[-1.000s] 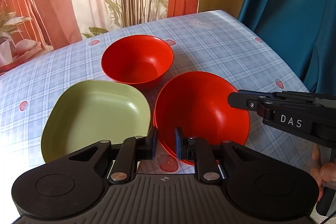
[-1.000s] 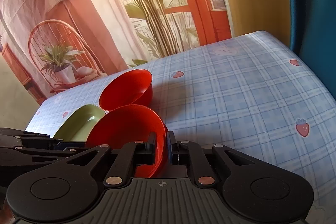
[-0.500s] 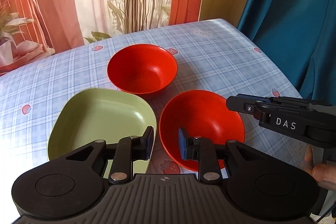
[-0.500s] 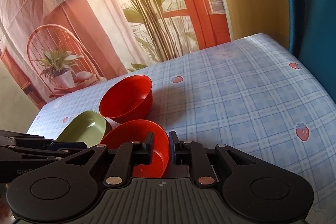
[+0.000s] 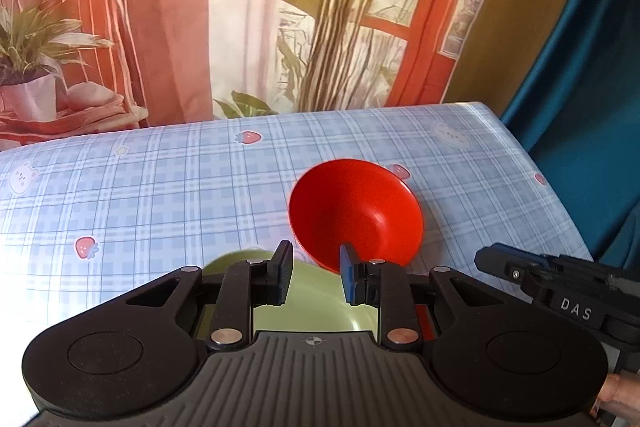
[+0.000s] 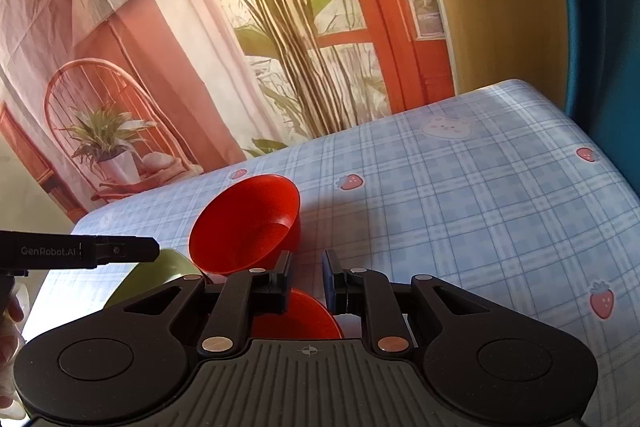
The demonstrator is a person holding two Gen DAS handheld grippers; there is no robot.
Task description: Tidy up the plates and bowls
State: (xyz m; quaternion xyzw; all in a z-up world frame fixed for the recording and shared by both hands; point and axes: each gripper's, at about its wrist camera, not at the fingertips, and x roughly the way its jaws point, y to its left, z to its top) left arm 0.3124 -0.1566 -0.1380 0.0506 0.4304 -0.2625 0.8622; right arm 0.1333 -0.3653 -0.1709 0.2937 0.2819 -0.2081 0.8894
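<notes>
A red bowl (image 5: 356, 211) stands on the blue checked tablecloth (image 5: 160, 187), just ahead of my left gripper (image 5: 314, 279), which is open and empty. A green plate (image 5: 312, 303) lies under its fingers. In the right wrist view the same red bowl (image 6: 248, 223) stands ahead, a second red bowl (image 6: 296, 315) lies right under my right gripper (image 6: 306, 283), which is open and holds nothing, and the green plate (image 6: 156, 275) is at the left. Each gripper shows in the other's view: the right one (image 5: 560, 291), the left one (image 6: 80, 251).
The tablecloth (image 6: 480, 207) stretches to the right, its edge next to a blue curtain (image 5: 592, 87). A printed backdrop (image 5: 200, 7) with plants and a chair hangs behind the table.
The right gripper has let go of the near red bowl and opened. Both grippers have pulled back and tilted up; the left gripper opened wider.
</notes>
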